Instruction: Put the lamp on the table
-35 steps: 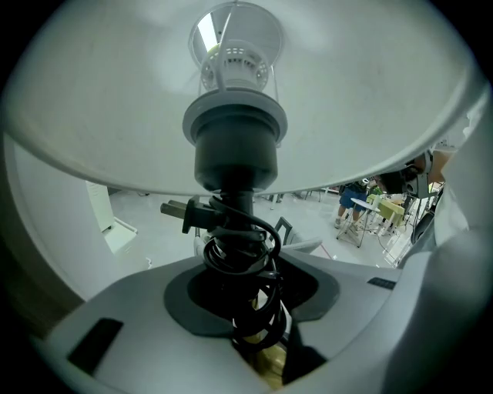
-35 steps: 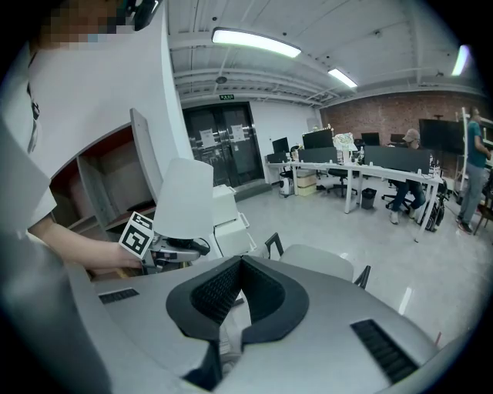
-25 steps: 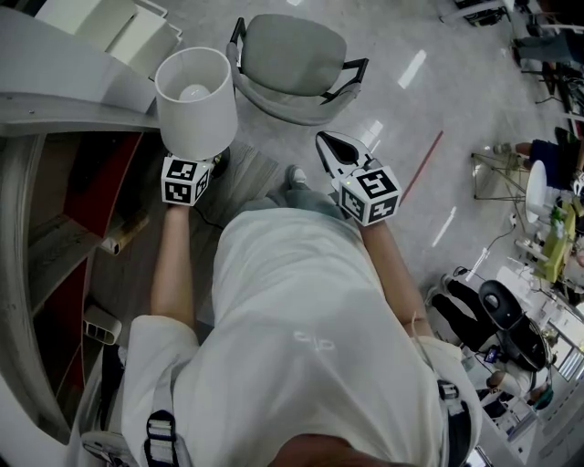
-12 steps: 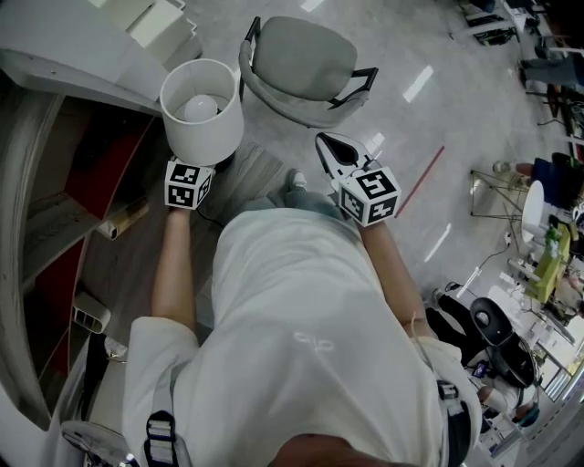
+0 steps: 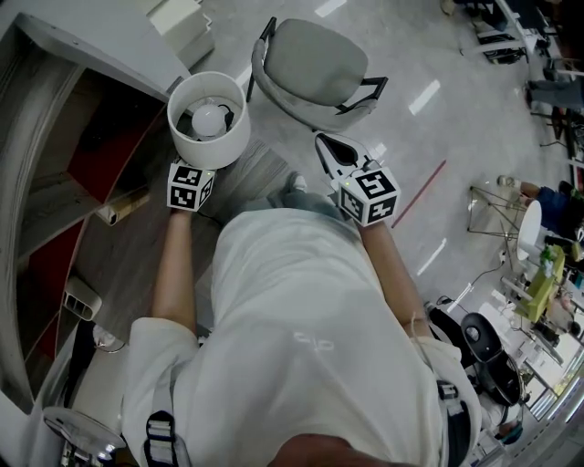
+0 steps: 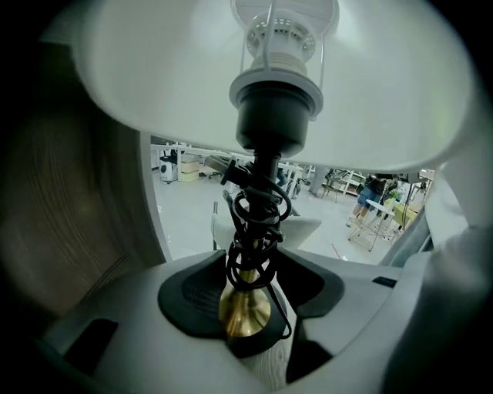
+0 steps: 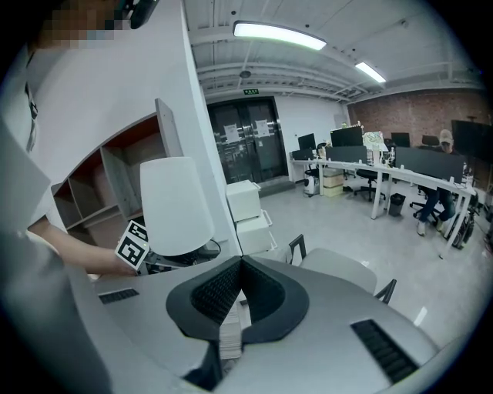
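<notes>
The lamp [image 5: 208, 119] has a white drum shade, a bulb that shows from above, and a black cord wound round its stem. In the left gripper view its brass stem [image 6: 245, 304] stands upright between the jaws of my left gripper [image 6: 250, 281], which have just been opening. They stand wide, and the right pad is clear of the stem. Grey wood grain [image 6: 269, 373] shows below the gap. In the head view the shade hides the left gripper's [image 5: 195, 173] fingertips. My right gripper [image 5: 334, 148] hovers to the right of the lamp, shut and with nothing in it [image 7: 240, 265].
A grey armchair [image 5: 319, 68] stands just beyond both grippers. A white shelf unit with red-backed compartments [image 5: 100, 146] fills the left side, with white boxes [image 5: 178, 18] behind it. A grey wood-grain surface [image 5: 251, 169] lies under the lamp. Desks and chairs are far right.
The lamp and the left gripper have shifted a little right and lower in the head view. The shade now shows its open top and bulb. The right gripper has hardly moved.
</notes>
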`<action>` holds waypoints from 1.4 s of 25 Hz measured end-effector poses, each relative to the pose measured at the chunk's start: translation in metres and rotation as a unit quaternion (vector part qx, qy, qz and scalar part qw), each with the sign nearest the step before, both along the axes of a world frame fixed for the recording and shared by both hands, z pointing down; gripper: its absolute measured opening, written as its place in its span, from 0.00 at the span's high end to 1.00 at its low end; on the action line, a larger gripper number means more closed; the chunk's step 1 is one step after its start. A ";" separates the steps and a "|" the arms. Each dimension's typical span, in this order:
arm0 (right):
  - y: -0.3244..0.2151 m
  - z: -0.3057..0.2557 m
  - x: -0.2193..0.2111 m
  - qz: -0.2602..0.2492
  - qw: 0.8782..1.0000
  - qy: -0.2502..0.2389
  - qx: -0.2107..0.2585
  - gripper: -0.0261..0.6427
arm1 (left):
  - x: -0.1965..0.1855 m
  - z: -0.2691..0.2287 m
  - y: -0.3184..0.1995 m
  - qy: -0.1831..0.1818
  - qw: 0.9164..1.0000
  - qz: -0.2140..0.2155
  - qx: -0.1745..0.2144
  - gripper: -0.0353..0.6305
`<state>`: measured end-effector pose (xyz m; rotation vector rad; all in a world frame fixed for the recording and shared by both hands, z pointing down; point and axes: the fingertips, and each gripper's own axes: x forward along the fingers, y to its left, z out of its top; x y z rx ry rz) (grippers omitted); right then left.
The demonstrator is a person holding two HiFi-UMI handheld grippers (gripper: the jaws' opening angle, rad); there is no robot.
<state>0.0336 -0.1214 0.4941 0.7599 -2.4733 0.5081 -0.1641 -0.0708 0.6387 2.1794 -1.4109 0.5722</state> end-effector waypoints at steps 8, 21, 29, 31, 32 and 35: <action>0.003 0.003 -0.011 -0.025 1.000 -0.001 -0.003 0.92 | -0.010 0.009 0.019 0.001 0.999 -0.031 -0.020 0.62; 0.007 0.009 -0.042 -0.082 0.997 -0.005 -0.013 0.92 | -0.028 0.012 0.045 -0.023 0.996 -0.076 -0.045 0.62; 0.009 0.009 -0.068 -0.127 0.992 -0.015 -0.016 0.92 | -0.041 0.020 0.070 -0.036 0.988 -0.123 -0.088 0.62; 0.010 0.009 -0.076 -0.140 0.990 -0.018 -0.017 0.92 | -0.048 0.020 0.081 -0.038 0.984 -0.146 -0.099 0.63; 0.011 0.009 -0.080 -0.147 0.989 -0.020 -0.018 0.92 | -0.052 0.018 0.086 -0.039 0.982 -0.158 -0.100 0.65; 0.012 0.008 -0.091 -0.168 0.985 -0.023 -0.018 0.92 | -0.062 0.004 0.098 -0.043 0.976 -0.195 -0.086 0.73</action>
